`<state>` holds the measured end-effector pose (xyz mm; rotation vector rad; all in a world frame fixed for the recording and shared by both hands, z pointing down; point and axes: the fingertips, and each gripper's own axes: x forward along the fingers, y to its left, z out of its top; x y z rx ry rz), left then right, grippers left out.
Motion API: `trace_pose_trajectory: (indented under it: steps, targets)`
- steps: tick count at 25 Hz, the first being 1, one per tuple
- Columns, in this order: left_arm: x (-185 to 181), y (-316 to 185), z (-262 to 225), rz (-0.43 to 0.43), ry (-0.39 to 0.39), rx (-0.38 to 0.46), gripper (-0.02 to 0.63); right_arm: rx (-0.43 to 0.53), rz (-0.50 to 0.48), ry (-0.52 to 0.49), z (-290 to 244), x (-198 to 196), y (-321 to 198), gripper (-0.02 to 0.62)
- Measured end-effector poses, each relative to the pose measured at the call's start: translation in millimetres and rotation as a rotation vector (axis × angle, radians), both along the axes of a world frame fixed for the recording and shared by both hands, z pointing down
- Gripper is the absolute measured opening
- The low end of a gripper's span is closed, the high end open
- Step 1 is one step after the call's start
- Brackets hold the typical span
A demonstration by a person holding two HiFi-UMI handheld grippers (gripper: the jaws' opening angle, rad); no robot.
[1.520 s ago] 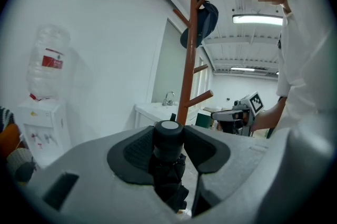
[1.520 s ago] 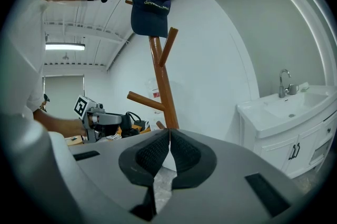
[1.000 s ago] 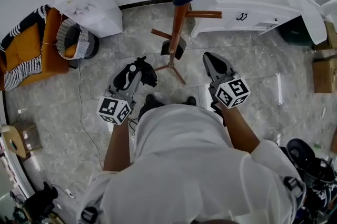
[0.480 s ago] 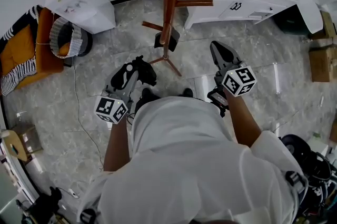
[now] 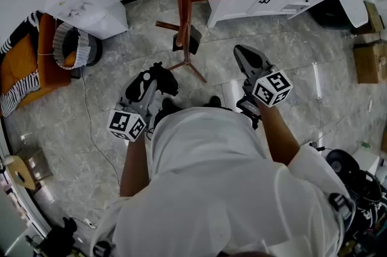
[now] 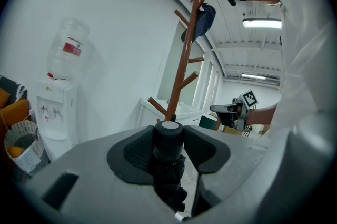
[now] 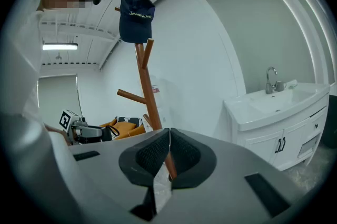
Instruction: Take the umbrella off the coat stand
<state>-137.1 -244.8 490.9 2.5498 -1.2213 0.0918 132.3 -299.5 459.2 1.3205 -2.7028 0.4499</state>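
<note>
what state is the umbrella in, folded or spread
Folded. The black umbrella is a tight, collapsed bundle clamped in the left gripper, canopy not opened out.

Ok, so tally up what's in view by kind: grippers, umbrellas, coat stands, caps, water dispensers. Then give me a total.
Grippers: 2 (left gripper, right gripper)
Umbrella: 1
Coat stand: 1
Cap: 1
Water dispenser: 1
Total: 6
</note>
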Motion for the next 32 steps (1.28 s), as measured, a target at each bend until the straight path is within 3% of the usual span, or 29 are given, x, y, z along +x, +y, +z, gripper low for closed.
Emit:
trace_pose_trajectory:
  steps: [19,32]
  targets:
    - [-2.6,4.5,-4.1,-0.015,0.027,0.013,0.186,0.021,-0.119,-0.008,-7.0,-19.5,11.9,0.014]
    - [-5.7,2.6,-4.0,-0.028,0.051,0.003,0.186,-0.002,-0.138,-0.037,-2.3,-25.6,17.2,0.014]
